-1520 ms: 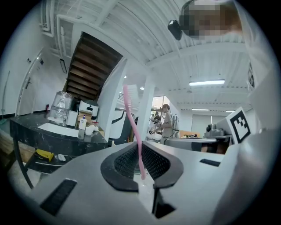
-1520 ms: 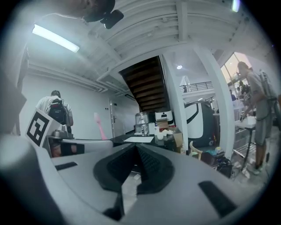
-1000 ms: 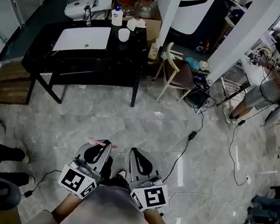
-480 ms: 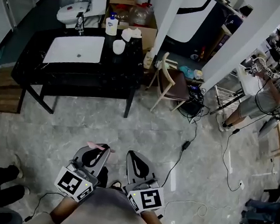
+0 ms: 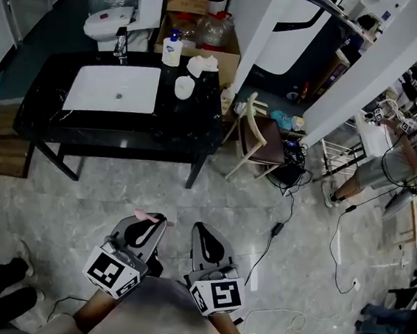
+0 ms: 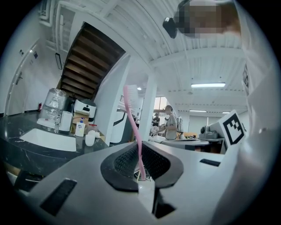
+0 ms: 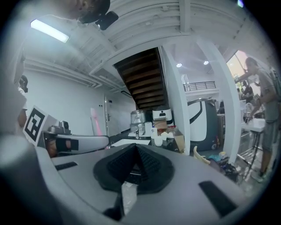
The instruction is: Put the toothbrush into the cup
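Note:
A pink toothbrush (image 6: pixel 133 127) stands upright between the jaws of my left gripper (image 6: pixel 139 163), which is shut on its handle. In the head view its pink end (image 5: pixel 143 213) sticks out at the tip of the left gripper (image 5: pixel 147 218), low over the floor. My right gripper (image 5: pixel 200 228) is held beside it, jaws together with nothing in them. The white cup (image 5: pixel 183 87) stands on the black counter (image 5: pixel 190 135) right of the sink (image 5: pixel 113 88), well ahead of both grippers. The left gripper view also shows the cup (image 6: pixel 90 139), small and far off.
A soap bottle (image 5: pixel 172 50) and a tap (image 5: pixel 122 42) stand behind the sink. A wooden chair (image 5: pixel 257 130) and white pillars (image 5: pixel 248 18) are right of the counter, with cables (image 5: pixel 280 226) on the marble floor. A person (image 5: pixel 406 150) stands at far right.
Both grippers have been carried forward side by side toward the counter, which now shows nearer and larger. The toothbrush has stayed in the left gripper.

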